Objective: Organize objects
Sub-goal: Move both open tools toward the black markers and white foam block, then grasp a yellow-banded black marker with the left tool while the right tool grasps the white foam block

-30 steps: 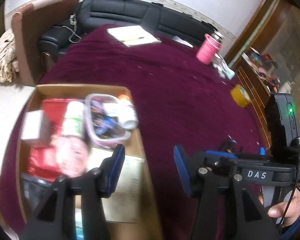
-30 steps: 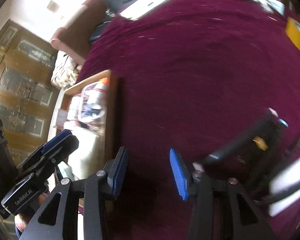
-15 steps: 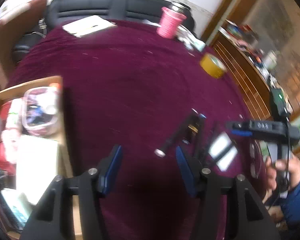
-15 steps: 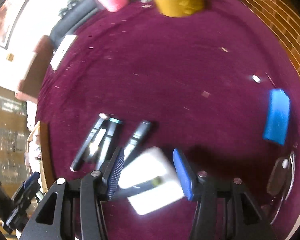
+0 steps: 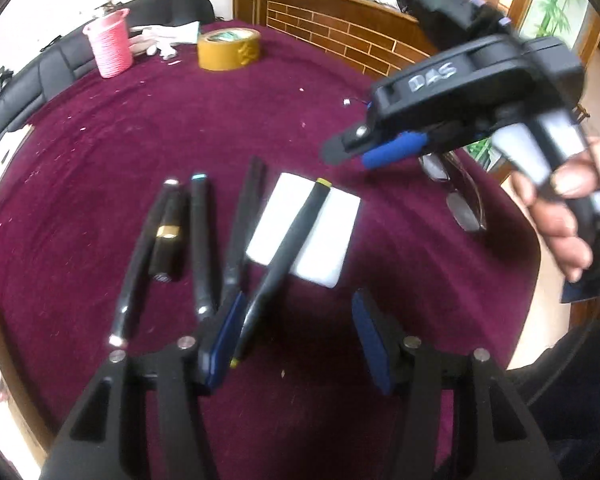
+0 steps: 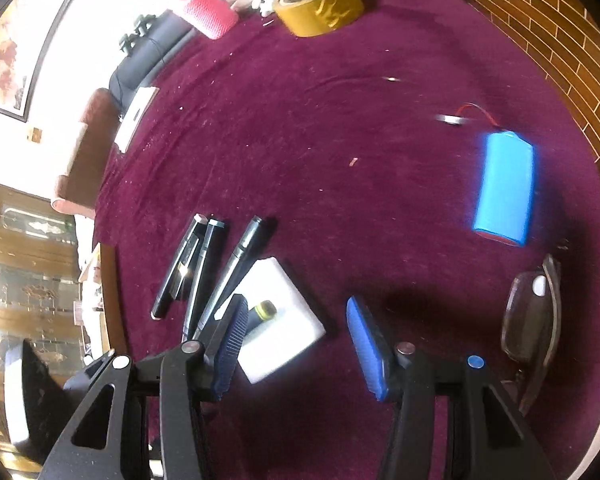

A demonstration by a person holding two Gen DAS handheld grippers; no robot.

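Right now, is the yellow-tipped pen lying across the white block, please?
Yes, the yellow-tipped pen rests diagonally over the white block on the maroon cloth.

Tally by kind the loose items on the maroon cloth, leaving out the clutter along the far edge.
Pens and markers: 4
Black-and-gold tube: 1
White block: 1
Glasses: 1
Blue battery pack: 1
Total: 8

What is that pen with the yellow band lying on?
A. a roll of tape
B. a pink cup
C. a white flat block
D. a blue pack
C: the pen with the yellow band rests diagonally across the white flat block on the maroon table cloth.
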